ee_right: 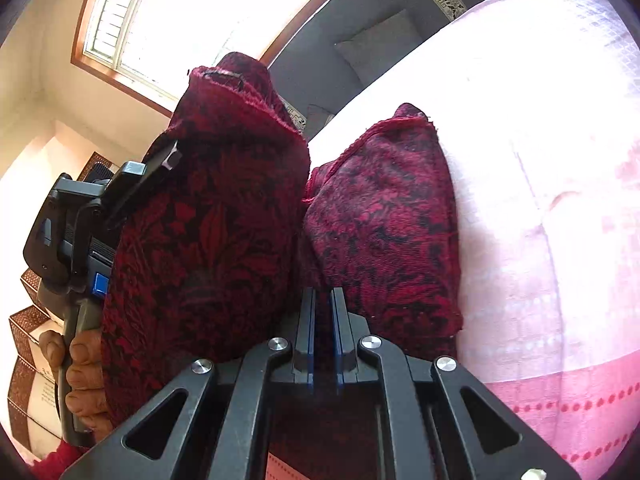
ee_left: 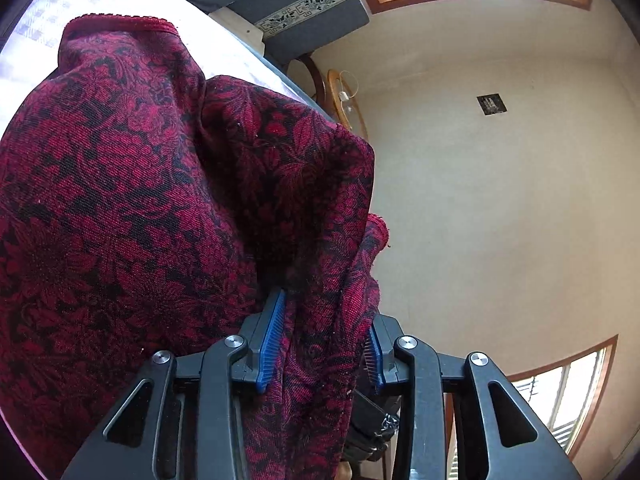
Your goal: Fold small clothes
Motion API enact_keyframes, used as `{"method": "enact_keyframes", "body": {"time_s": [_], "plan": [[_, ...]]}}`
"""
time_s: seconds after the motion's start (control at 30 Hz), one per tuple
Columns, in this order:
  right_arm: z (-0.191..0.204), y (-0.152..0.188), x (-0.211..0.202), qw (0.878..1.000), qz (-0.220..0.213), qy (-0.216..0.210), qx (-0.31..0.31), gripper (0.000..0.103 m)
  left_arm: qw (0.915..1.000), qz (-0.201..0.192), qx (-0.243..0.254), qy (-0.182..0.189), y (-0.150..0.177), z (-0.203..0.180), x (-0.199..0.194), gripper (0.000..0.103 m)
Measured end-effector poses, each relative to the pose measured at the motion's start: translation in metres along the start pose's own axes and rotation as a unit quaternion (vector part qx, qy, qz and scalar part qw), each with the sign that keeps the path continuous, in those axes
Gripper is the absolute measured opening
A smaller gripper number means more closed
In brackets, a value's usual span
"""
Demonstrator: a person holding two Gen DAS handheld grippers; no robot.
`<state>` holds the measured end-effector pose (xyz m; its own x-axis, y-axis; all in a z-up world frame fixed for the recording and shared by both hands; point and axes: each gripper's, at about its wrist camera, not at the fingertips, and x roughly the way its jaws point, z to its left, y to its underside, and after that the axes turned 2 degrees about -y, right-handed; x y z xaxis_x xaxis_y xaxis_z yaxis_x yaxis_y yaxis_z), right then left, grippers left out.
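The left gripper (ee_left: 320,336) is holding the cloth (ee_left: 160,200), a dark red floral knit. Its jaws are standing partly apart with a thick bunch of fabric filling the gap between them, so it is clamped on the cloth rather than closed to touching. The cloth is draping up and over the tool and spreading left toward the bed (ee_left: 60,8), where its hemmed edge is lying on the pale cover.

In the right wrist view, the person's left hand (ee_right: 82,376) is gripping the handle of that same tool at the far left, with cloth hanging over it. To its right, the right gripper (ee_right: 323,304) is pinching the cloth (ee_right: 380,220): its jaws are standing almost together with only a thin layer showing between them. The lower part of the cloth is resting on the bed (ee_right: 540,160), which is covered in a pink and white sheet.

The risks, as I judge them: the left grip is taking a bulky wad, so layers could be slipping unevenly and skewing the fold. The right pinch is catching little fabric and could be losing it if the two tools pull apart. Cloth draped over the left tool could be snagging on its body when released.

At the left edge of the right view, woven boxes (ee_right: 24,320) are stacked; what they contain is not visible.
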<state>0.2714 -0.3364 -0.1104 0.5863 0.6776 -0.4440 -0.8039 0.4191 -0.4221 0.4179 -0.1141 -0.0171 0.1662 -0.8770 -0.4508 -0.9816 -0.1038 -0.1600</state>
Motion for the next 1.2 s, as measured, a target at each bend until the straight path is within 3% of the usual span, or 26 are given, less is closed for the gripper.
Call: {"method": "enact_keyframes", "body": {"time_s": [0.07, 0.13, 0.17, 0.3, 0.37, 0.47, 0.53, 0.67, 0.77, 0.9, 1.03, 1.07, 1.1, 1.2], "plan": [[-0.008, 0.001, -0.003, 1.0, -0.002, -0.009, 0.012, 0.01, 0.9997, -0.003, 0.006, 0.024, 0.0, -0.007, -0.006, 0.05], [-0.015, 0.0, -0.005, 0.999, -0.006, -0.021, 0.023, 0.01, 0.9965, 0.004, -0.001, 0.083, 0.0, -0.016, -0.01, 0.059], [-0.02, -0.002, -0.005, 0.999, -0.007, -0.027, 0.028, 0.01, 0.9962, -0.001, 0.013, 0.086, 0.0, -0.026, -0.012, 0.061], [-0.031, -0.001, -0.005, 0.997, -0.008, -0.045, 0.055, 0.007, 0.9918, -0.026, 0.12, 0.036, 0.01, -0.063, -0.03, 0.065], [-0.038, -0.001, -0.014, 0.997, -0.012, -0.044, 0.065, 0.007, 0.9884, -0.037, 0.147, -0.003, 0.02, -0.066, -0.039, 0.067], [-0.048, -0.006, -0.034, 0.997, -0.033, -0.033, 0.067, 0.013, 0.9866, -0.058, 0.151, -0.021, 0.04, -0.039, -0.053, 0.067], [-0.052, -0.008, -0.049, 0.996, -0.052, -0.02, 0.071, 0.019, 0.9796, -0.078, 0.178, -0.053, 0.058, -0.021, -0.054, 0.067], [-0.045, -0.018, -0.089, 0.991, -0.117, 0.018, 0.056, 0.02, 0.9786, -0.075, 0.185, -0.05, 0.093, 0.023, -0.042, 0.067], [-0.024, -0.023, -0.085, 0.996, -0.081, -0.015, 0.025, 0.023, 0.9762, -0.078, 0.198, -0.039, 0.111, 0.04, -0.025, 0.067], [0.013, -0.021, -0.036, 0.998, -0.005, 0.048, -0.037, 0.052, 0.9695, -0.078, 0.227, -0.05, 0.124, 0.038, -0.017, 0.067], [0.009, -0.017, -0.001, 0.995, 0.028, 0.091, -0.035, 0.052, 0.9722, -0.075, 0.218, -0.04, 0.121, 0.032, -0.023, 0.067], [0.011, -0.019, 0.002, 0.995, 0.027, 0.09, -0.037, 0.042, 0.9727, -0.079, 0.215, -0.039, 0.121, 0.032, -0.028, 0.067], [0.013, -0.02, 0.003, 0.995, 0.024, 0.084, -0.046, 0.012, 0.9732, -0.086, 0.21, -0.038, 0.122, 0.032, -0.034, 0.067], [0.026, -0.022, -0.009, 0.994, -0.001, 0.083, -0.07, 0.011, 0.9729, -0.119, 0.197, -0.023, 0.127, 0.035, -0.054, 0.067]]}}
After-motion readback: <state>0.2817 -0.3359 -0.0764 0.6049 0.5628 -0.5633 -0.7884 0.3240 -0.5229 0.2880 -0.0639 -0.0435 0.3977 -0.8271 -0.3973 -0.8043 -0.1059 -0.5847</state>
